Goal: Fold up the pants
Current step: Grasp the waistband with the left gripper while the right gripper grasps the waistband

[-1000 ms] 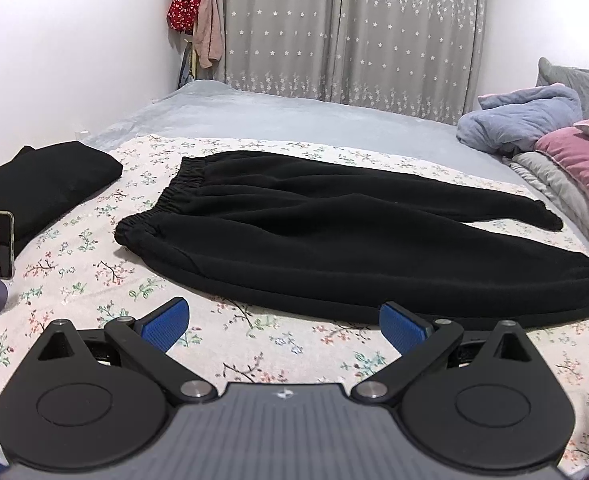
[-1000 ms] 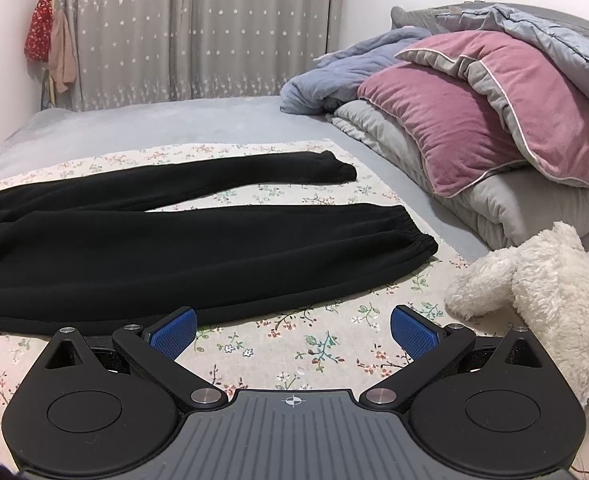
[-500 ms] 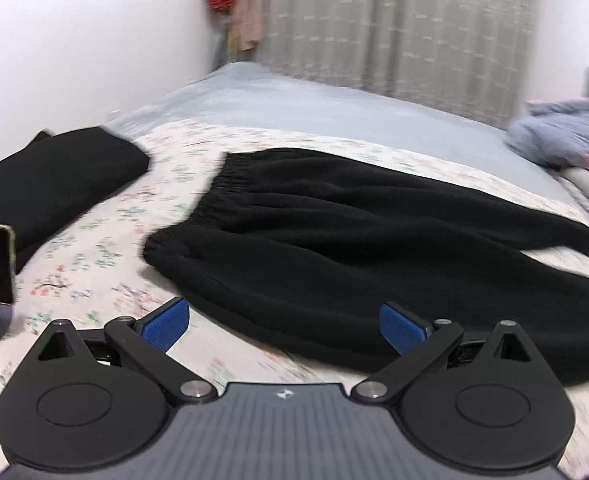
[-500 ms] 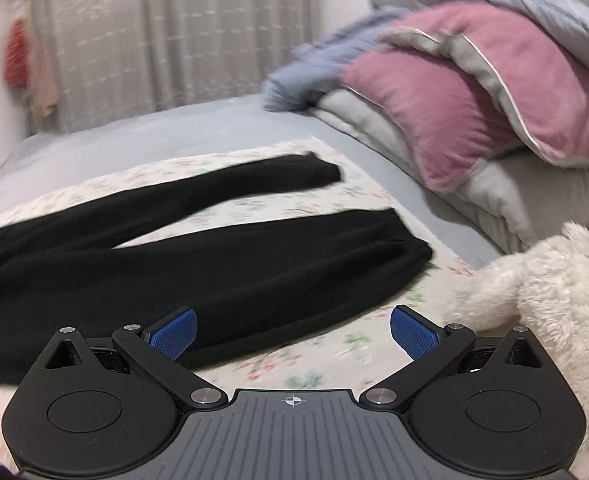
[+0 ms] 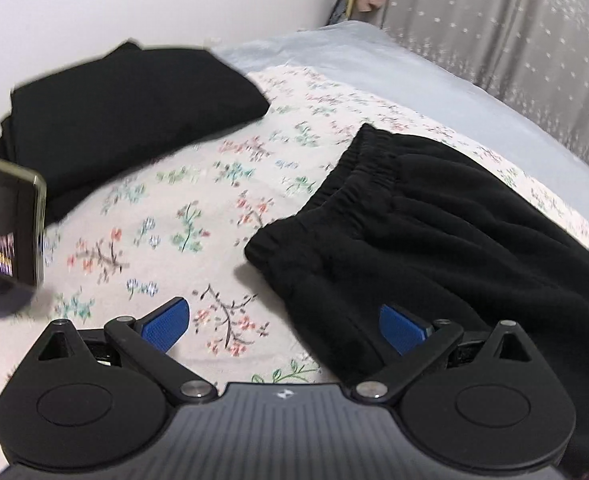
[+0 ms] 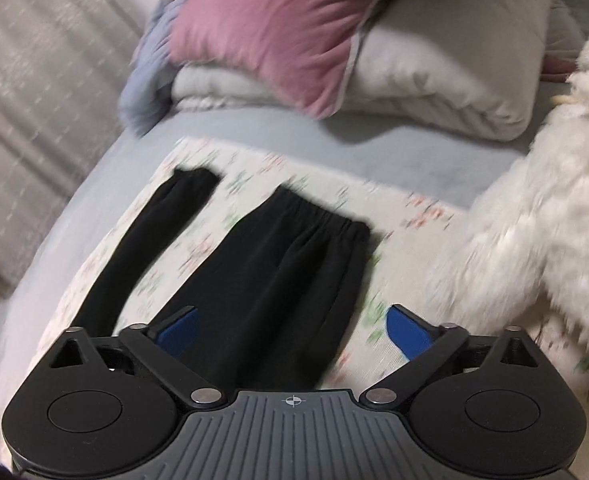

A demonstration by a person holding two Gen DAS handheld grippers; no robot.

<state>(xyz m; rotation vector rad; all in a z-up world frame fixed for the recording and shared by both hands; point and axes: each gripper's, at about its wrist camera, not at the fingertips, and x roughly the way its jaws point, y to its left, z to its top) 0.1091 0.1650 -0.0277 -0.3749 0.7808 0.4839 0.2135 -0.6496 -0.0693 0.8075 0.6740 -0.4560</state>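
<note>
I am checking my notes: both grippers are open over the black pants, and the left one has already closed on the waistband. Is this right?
Not quite. In the left wrist view the left gripper is open, holding nothing; the waistband lies untouched ahead. The right gripper is open over the pants, as you wrote.

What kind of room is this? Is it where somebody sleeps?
Most likely a bedroom. The black pants lie spread on a bed with a floral sheet, a pink pillow sits on folded grey bedding, and a fluffy white stuffed toy rests beside them.
</note>
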